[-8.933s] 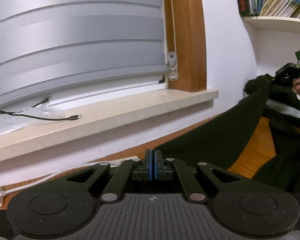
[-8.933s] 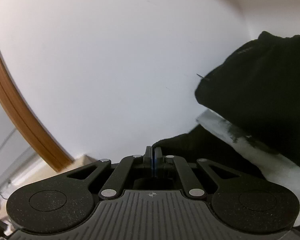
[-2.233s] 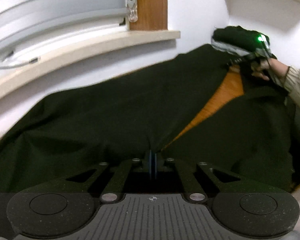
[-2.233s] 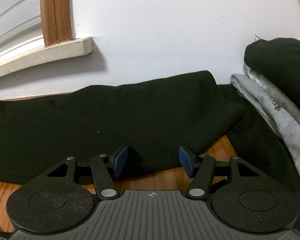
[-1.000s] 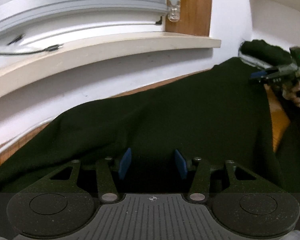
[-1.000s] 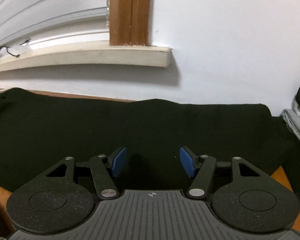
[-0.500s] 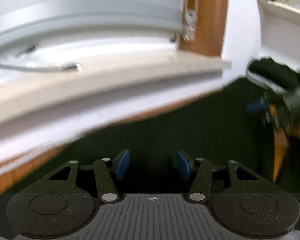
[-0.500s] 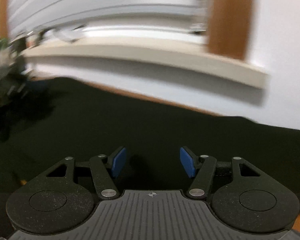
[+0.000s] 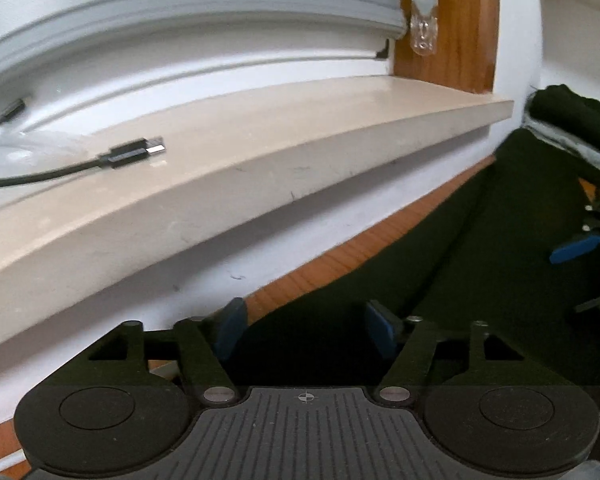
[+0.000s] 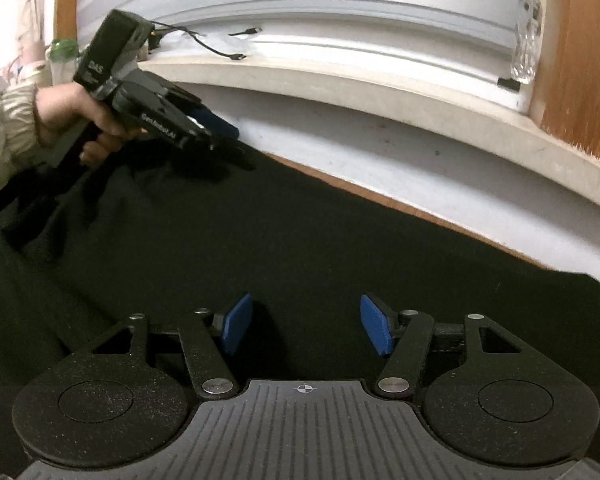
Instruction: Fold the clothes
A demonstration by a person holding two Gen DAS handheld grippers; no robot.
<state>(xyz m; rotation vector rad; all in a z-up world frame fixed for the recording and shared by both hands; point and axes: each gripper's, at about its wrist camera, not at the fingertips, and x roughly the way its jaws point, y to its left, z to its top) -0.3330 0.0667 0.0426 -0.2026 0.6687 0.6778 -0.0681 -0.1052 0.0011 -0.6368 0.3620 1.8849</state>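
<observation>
left claw (image 9: 303, 330): jaws apart and just been opening wider, nothing pinched; black fabric lies under the gap
right claw (image 10: 306, 328): jaws apart, empty, hovering over the cloth
black garment (image 10: 300, 240): spread flat on the wooden surface (image 9: 332, 260), far edge near the wall under the windowsill (image 9: 260, 152)
left view only: USB cable (image 9: 132, 152) on the sill; folded dark and grey clothes (image 9: 572, 120) stacked at right
right view only: person's hand (image 10: 72, 120) gripping the left claw handle, pale sleeve (image 10: 8, 124)

Black garment (image 10: 300, 240), blue gripper pads (image 10: 238, 324), orange-brown wooden table (image 9: 340, 256)
</observation>
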